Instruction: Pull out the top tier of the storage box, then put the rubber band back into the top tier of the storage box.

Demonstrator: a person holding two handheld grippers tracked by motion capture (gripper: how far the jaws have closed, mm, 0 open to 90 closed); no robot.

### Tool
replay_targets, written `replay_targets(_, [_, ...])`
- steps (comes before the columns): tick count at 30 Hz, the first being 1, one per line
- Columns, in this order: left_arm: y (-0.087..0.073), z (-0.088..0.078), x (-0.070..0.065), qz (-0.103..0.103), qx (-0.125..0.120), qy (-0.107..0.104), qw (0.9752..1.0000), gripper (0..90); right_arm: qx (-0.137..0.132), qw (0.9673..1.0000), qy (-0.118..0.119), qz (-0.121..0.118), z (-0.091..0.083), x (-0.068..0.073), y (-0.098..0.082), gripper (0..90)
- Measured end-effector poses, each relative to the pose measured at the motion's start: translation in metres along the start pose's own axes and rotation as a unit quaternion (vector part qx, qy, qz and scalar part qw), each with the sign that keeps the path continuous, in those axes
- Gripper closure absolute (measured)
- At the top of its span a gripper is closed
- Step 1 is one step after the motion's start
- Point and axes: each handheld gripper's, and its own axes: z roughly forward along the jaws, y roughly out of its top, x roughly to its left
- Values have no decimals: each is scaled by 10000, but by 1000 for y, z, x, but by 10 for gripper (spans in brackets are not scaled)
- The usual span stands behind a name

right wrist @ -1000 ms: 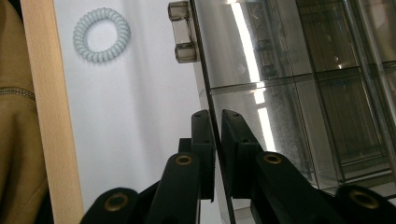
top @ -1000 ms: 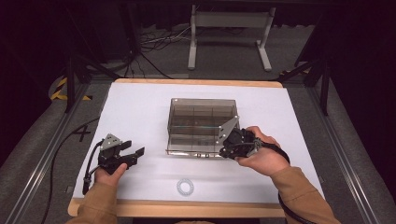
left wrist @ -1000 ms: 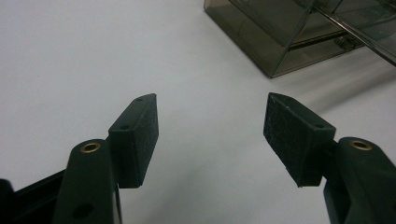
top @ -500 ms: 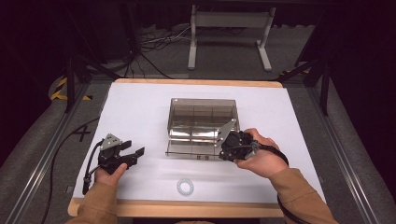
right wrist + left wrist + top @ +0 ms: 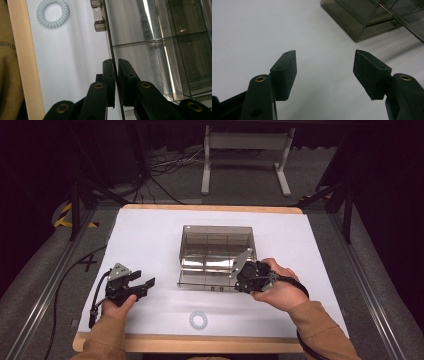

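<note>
Fingers: matte black, pinching | lid: thin smoky clear plastic

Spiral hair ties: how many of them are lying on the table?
1. The spiral hair tie lies flat on the white table near its front edge, in front of the clear plastic box, apart from it. None shows inside the box, though reflections could hide one.

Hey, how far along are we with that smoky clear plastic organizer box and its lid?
Done: the right gripper has its jaws pinched on the edge of the hinged lid of the smoky clear plastic compartment box. In hand: the lid sits partway. Left: finishing its swing; the left gripper waits open, and the pale coiled hair tie lies untouched.
</note>
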Motion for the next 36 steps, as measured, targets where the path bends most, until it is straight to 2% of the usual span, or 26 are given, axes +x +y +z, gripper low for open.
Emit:
replay_targets(4, [0,0,0,-7,2,-4,10000,363,-63,9999,-76,-31,-1,1,0,771])
replay_targets(8, [0,0,0,-21,8,-1,10000,364,-121,9998,-138,-65,-4,4,1,746])
replay_targets(12, [1,2,0,-58,-12,-27,10000,363,-476,9986,-213,52,-13,4,3,738])
replay_targets(14, [1,3,0,-33,17,-41,10000,363,-544,9983,-201,106,-16,6,4,737])
replay_targets(17, [2,5,-3,2,29,-64,10000,364,-890,9957,-134,234,-24,12,6,735])
replay_targets(19, [2,4,-3,3,18,-56,10000,363,-921,9953,-129,255,-25,13,6,735])
replay_targets(20, [2,4,-2,-3,12,-57,10000,363,-1028,9942,-110,280,-25,16,7,735])
replay_targets(36, [2,3,-2,-4,14,-35,10000,364,-1205,9916,163,448,-11,28,13,730])
